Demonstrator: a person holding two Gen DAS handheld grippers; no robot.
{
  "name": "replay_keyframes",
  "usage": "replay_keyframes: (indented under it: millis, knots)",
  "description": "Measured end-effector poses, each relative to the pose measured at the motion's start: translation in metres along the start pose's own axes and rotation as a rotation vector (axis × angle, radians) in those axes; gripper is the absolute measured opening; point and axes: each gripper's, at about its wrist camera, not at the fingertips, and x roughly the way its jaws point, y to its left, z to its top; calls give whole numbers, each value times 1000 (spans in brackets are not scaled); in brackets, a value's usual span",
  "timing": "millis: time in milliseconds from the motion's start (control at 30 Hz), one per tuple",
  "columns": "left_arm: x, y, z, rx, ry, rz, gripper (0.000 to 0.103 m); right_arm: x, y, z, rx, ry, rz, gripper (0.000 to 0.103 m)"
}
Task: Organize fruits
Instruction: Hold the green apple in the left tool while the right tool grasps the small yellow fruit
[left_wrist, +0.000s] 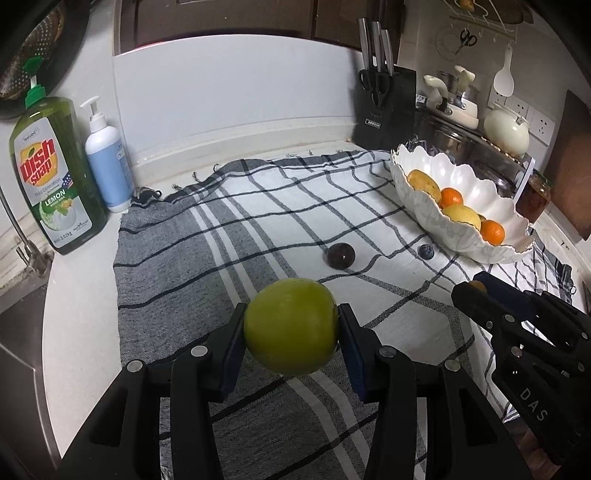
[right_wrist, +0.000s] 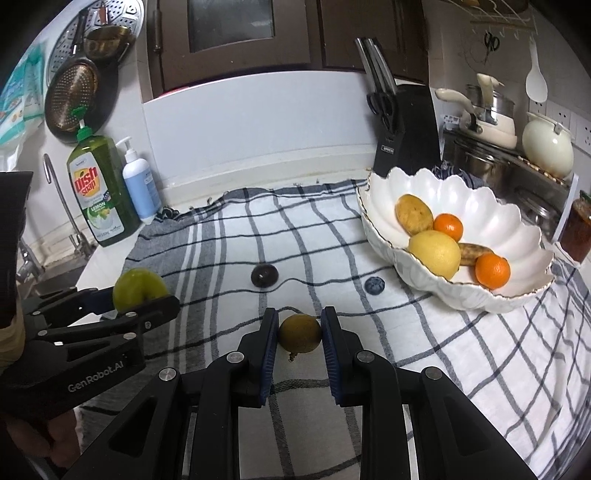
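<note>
My left gripper (left_wrist: 291, 314) is shut on a green apple (left_wrist: 291, 326), held above the checked cloth (left_wrist: 258, 229). My right gripper (right_wrist: 300, 325) is shut on a small brownish-yellow fruit (right_wrist: 300, 334) over the cloth's near part. A white scalloped bowl (right_wrist: 424, 275) at the right holds two oranges, a lemon (right_wrist: 436, 253) and brownish fruits. On the cloth between the grippers and the bowl lie a dark plum (right_wrist: 264, 275) and a blueberry (right_wrist: 375, 285). The left gripper with its apple (right_wrist: 138, 290) appears at the left of the right wrist view.
A green dish soap bottle (left_wrist: 55, 173) and a blue pump bottle (left_wrist: 107, 162) stand at the back left beside a sink. A black knife block (left_wrist: 388, 107), pots, a cream kettle (right_wrist: 546, 147) and a jar (right_wrist: 576, 232) crowd the back right behind the bowl.
</note>
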Motion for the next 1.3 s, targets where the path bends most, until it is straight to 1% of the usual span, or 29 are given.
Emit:
replay_keyframes:
  millis: [133,300,367,433,600,733,833,900,933,967,1100,1300]
  knots:
    - [-3,4,1,-8,-7,4,47,0,6,1,-23,5,10,25]
    - [-4,10,-1,-17,-6,16,47,9,14,-4,-54,39,21,25]
    - [-1,12,-3,-21,-1,19,47,19,14,-11,-47,72,33,25]
    - [1,13,-6,-19,5,25,47,30,8,-20,-12,116,49,25]
    - [10,13,-16,-23,30,22,47,41,8,-34,-13,148,42,25]
    - [12,14,-20,-22,34,25,47,44,8,-39,-16,162,41,25]
    - [14,14,-21,-21,36,22,47,44,8,-39,-20,161,42,26]
    - [14,13,-22,-19,38,19,47,43,8,-38,-14,157,51,30]
    - [15,13,-21,-17,37,17,47,41,6,-38,-5,151,55,35]
    - [15,12,-21,-14,37,16,47,40,5,-37,1,143,51,37]
    - [15,5,-21,-3,33,5,47,33,-4,-35,28,117,35,37]
    - [18,-3,-20,4,37,-12,47,30,-14,-33,59,102,19,37]
